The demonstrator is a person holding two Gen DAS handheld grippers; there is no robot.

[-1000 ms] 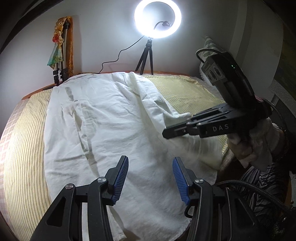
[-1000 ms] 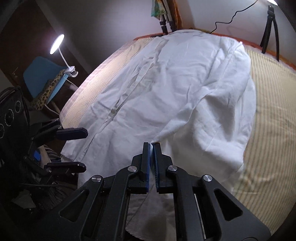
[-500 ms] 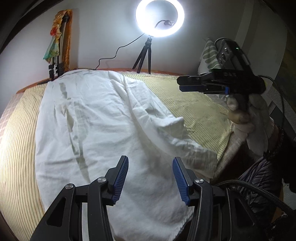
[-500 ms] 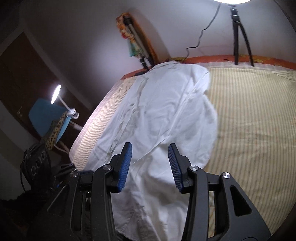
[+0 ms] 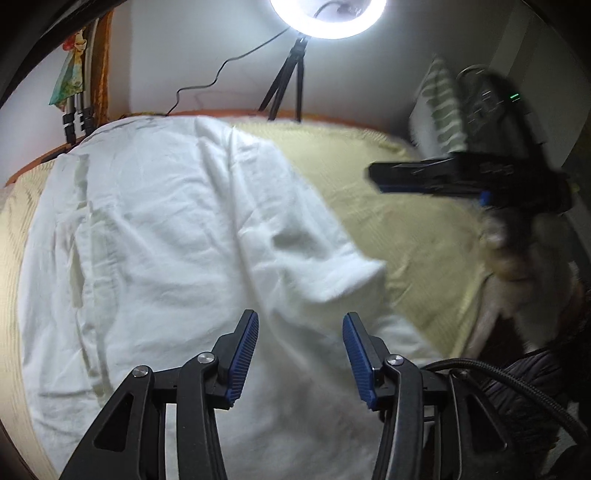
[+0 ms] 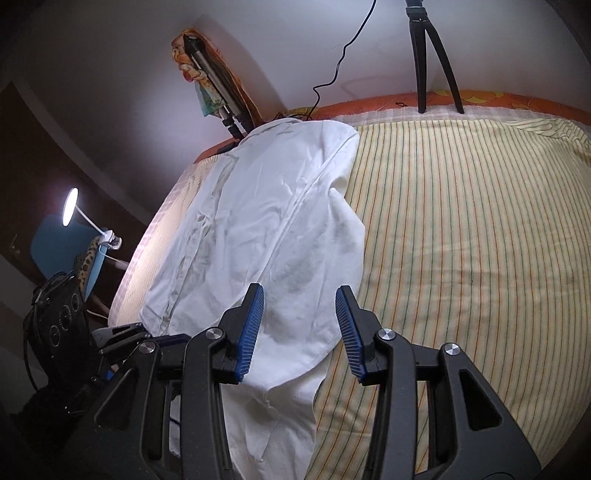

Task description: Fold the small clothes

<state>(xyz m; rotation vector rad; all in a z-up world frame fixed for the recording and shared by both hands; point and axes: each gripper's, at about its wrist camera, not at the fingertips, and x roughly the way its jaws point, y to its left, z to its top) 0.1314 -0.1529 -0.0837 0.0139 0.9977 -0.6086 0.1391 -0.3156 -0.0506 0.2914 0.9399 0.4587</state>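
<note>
A crumpled white cotton garment (image 6: 266, 236) lies folded lengthwise on the left of a yellow pin-striped bedsheet (image 6: 461, 229). A ring light on a black tripod (image 5: 291, 70) stands by the far wall. The left gripper (image 5: 300, 354) is closing with nothing between its jaws; the right gripper (image 6: 300, 332) is spread and empty, both above the garment's near end.

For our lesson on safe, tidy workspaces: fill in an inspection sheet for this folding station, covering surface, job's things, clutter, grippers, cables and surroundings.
Surface: bed with striped yellow sheet, bare on one side.
Job's things: white garment, one side folded over, creased.
Clutter: nothing seen on the sheet.
Grippers: left gripper closing slightly, nothing between its pads; right gripper open, empty, above the garment.
Cables: black cord down the wall; braided cable at the left gripper.
Surroundings: ring light on tripod, desk lamp, blue chair.
</note>
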